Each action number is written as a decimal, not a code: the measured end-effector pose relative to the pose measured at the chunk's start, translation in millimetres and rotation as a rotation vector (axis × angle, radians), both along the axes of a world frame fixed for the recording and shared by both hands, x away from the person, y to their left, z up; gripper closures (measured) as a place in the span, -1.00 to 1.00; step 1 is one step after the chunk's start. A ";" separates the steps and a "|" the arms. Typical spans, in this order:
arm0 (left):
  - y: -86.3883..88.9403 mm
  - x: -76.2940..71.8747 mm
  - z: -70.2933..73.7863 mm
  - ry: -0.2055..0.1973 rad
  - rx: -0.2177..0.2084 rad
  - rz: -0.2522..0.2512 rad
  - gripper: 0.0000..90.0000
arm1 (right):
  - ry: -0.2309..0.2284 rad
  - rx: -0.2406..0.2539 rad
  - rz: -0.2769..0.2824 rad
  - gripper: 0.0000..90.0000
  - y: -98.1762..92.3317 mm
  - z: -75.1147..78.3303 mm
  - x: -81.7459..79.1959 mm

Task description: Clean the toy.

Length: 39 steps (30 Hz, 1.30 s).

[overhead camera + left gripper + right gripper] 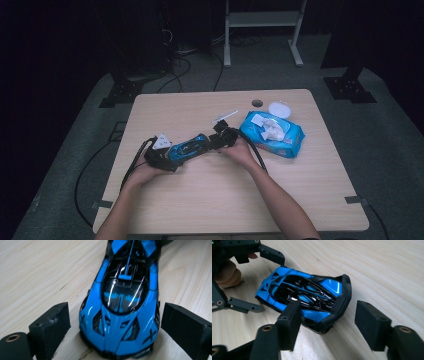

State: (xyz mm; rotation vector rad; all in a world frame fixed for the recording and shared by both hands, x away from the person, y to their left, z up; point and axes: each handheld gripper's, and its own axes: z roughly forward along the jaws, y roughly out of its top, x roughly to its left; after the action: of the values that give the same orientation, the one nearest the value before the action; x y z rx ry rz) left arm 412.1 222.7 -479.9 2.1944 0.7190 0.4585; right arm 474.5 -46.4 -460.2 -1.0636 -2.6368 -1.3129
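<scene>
A blue and black toy sports car (187, 147) lies on the wooden table (200, 200), left of centre. My left gripper (167, 154) is open at the car's nose; in the left gripper view its black pads stand on either side of the car's front (122, 302) with small gaps. My right gripper (220, 139) is open at the car's tail. In the right gripper view the rear wing end of the car (307, 295) sits between and just beyond its two pads, the left pad overlapping the car's flank. The left gripper (262, 281) straddles the nose farther off.
A blue pack of wet wipes (272, 132) with its flap open lies right of the right gripper, a white round lid (279, 108) behind it. A small white stick-like piece (225, 117) lies behind the grippers. A cable hole (257, 103) is near the far edge.
</scene>
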 end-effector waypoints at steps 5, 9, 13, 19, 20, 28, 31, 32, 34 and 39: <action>0.8 0.9 -0.6 0.026 0.001 -0.013 -0.56 | 0.040 0.041 0.012 0.03 -0.1 -3.8 3.6; 1.1 1.2 -0.5 0.031 0.000 -0.013 -0.55 | 0.058 0.045 0.013 0.06 0.0 -3.6 4.7; 0.8 1.0 -0.6 0.028 0.000 -0.013 -0.55 | 0.086 0.078 -0.002 0.10 -2.8 -5.6 7.0; 0.2 -0.1 0.2 0.024 0.011 -0.017 -0.53 | 0.081 0.067 -0.044 0.38 -2.6 -5.6 7.8; -0.2 -0.2 0.4 0.020 0.012 -0.019 -0.53 | 0.081 0.067 -0.044 0.38 -2.6 -5.6 7.8; -5.8 -6.2 3.6 -0.046 0.077 -0.053 -0.48 | 0.071 0.053 -0.064 0.52 -3.9 -2.4 6.5; -5.2 -6.8 3.9 -0.049 0.081 -0.058 -0.48 | 0.075 0.070 -0.066 0.54 -5.4 -1.1 6.1; -5.5 -7.9 4.5 -0.058 0.087 -0.061 -0.48 | 0.077 0.085 -0.065 0.56 -6.3 1.1 5.1; -5.2 -8.6 5.3 -0.061 0.093 -0.068 -0.47 | 0.060 0.073 -0.059 0.56 -5.7 4.3 3.2; -5.7 -11.8 7.0 -0.071 0.096 -0.082 -0.46 | 0.042 0.073 -0.047 0.57 -6.1 11.5 -1.2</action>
State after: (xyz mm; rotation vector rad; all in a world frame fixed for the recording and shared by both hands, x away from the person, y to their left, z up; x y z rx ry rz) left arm 400.3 217.0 -472.8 2.2755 0.5772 0.5360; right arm 473.3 -52.5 -448.8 -1.1365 -2.5284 -1.3678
